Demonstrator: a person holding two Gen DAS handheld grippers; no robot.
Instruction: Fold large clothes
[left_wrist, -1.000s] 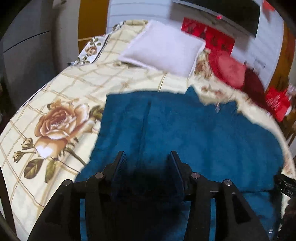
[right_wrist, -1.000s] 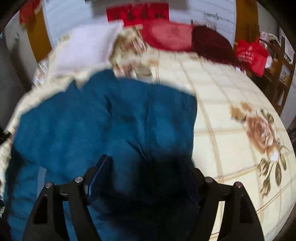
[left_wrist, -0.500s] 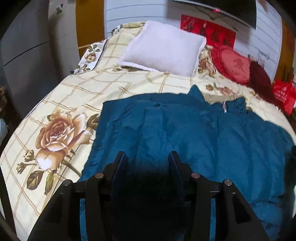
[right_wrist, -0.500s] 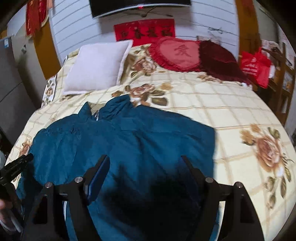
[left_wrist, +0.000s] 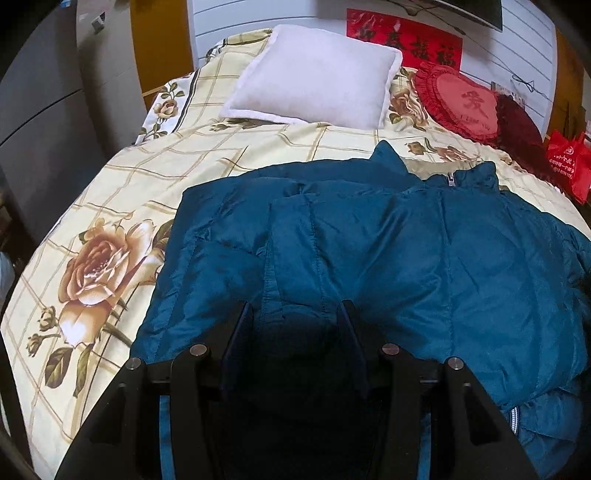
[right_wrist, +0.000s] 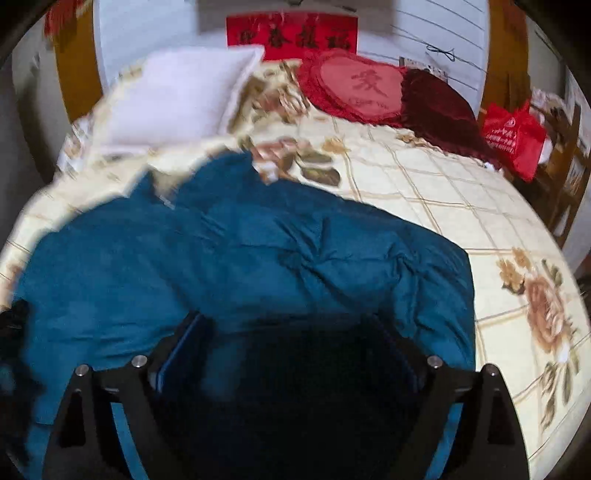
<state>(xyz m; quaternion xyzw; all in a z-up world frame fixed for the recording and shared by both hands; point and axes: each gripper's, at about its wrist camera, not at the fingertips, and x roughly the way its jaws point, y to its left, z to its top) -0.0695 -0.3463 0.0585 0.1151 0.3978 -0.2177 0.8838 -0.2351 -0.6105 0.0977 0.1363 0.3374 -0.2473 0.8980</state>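
A blue jacket (left_wrist: 369, 251) lies spread on the bed (left_wrist: 177, 162), over a cream bedspread printed with a grid and big roses. In the left wrist view it fills the middle and the 3 o'clock side of the frame, its collar (left_wrist: 465, 177) and zip pull toward 1 o'clock, its near hem running under the camera at 6 o'clock. A fold of fabric lies doubled over along the jacket's 9 o'clock side.

The left claw (left_wrist: 295, 314) sits at 6 o'clock, low over the jacket's near part. Its two fingers stand apart with blue cloth showing between them; whether any fabric is pinched cannot be told, as the gap is in deep shadow.

The right claw (right_wrist: 291, 325) is likewise at 6 o'clock in its own view, fingers spread wide over the jacket (right_wrist: 240, 258), nothing clearly held. That view is blurred. There the jacket fills the centre and the 9 o'clock side, with bare bedspread (right_wrist: 461, 206) from 1 to 4 o'clock.

At the head of the bed, toward 12 o'clock, lie a white pillow (left_wrist: 317, 74), a red heart cushion (left_wrist: 461, 103) beside it, and a dark red cushion (left_wrist: 517, 125) touching that one. A red bag (left_wrist: 569, 162) stands at 2 o'clock, off the bed's edge.
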